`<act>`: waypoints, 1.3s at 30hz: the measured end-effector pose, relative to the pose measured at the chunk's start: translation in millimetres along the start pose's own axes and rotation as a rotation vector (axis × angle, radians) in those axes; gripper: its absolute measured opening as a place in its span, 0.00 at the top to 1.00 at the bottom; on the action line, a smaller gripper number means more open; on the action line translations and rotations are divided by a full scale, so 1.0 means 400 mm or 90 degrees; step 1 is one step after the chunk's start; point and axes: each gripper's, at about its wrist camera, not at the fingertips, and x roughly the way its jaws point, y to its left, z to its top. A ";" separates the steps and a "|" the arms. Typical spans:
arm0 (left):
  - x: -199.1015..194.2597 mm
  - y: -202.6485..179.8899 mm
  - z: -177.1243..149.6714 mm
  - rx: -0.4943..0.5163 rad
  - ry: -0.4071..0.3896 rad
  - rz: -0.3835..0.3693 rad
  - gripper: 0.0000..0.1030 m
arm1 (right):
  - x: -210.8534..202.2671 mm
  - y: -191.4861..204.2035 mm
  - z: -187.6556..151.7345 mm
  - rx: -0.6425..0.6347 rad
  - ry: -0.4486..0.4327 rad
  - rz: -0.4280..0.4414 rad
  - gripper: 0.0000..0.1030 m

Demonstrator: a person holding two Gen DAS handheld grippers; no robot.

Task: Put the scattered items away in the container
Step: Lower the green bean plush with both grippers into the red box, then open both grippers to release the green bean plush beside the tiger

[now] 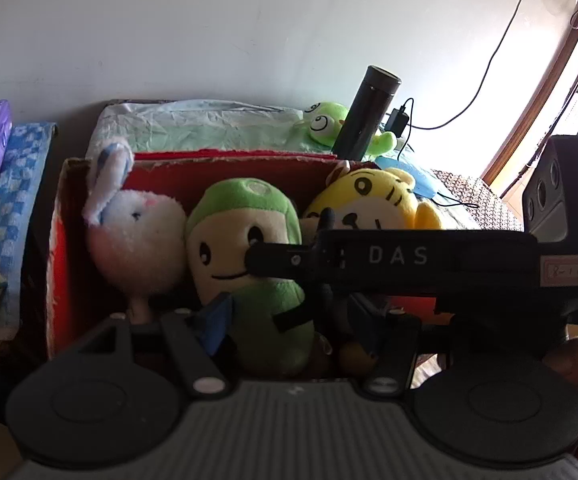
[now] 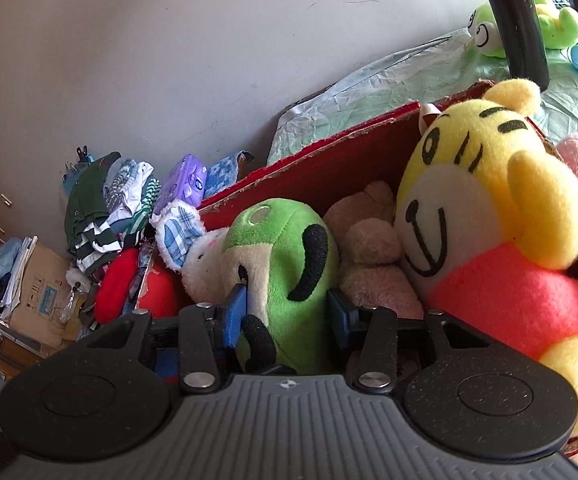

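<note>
- Red cardboard box [image 1: 73, 216] sits in front of both cams, packed w/ plush toys; its torn back rim runs along a crumpled pale-green sheet [image 1: 193, 128].
- Green-and-cream plush [image 1: 245, 240] is upright in the middle of the box, face toward the left cam.
- Left gripper [image 1: 289, 320] brackets that plush low down: blue pad [image 1: 215, 324] against its left flank, the other finger tight on its right side. Looks like a pinch on the body.
- Right gripper [image 2: 285, 316] is on the same toy from the other side: blue pad [image 2: 235, 316] pressed into the cream face edge, opposite pad at the green flank. Also a pinch, jaws part-way apart round the plush.
- In the left cam the right tool shows as a black bar marked "DAS", reaching in from the right across the toy's cheek.
- White rabbit plush [image 1: 137, 240] w/ blue-check ears leans just left of the green one, touching it.
- Yellow tiger plush [image 2: 485, 208] w/ red-orange shirt fills the right end of the box, w/ a pinkish-beige plush [image 2: 369, 248] wedged between it & the green toy.
- Outside the box: a green frog plush [image 1: 325, 122] lies on the sheet behind, a dark tumbler [image 1: 365, 114] upright beside it.
- Far left, right cam: folded clothes pile [image 2: 105, 208] & a purple pack [image 2: 183, 182] by the wall.
</note>
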 end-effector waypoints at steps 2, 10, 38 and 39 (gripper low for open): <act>-0.002 -0.005 -0.001 0.004 -0.001 0.004 0.40 | -0.004 -0.008 0.000 0.011 0.004 0.006 0.54; 0.009 0.009 -0.006 -0.025 0.004 0.009 0.37 | -0.040 -0.015 -0.007 0.028 -0.012 0.026 0.53; -0.012 -0.011 0.017 -0.051 0.032 0.162 0.15 | -0.075 -0.011 -0.021 -0.010 -0.044 -0.020 0.78; -0.011 -0.013 0.018 -0.051 0.033 0.170 0.13 | -0.079 -0.012 -0.022 -0.009 -0.046 -0.020 0.78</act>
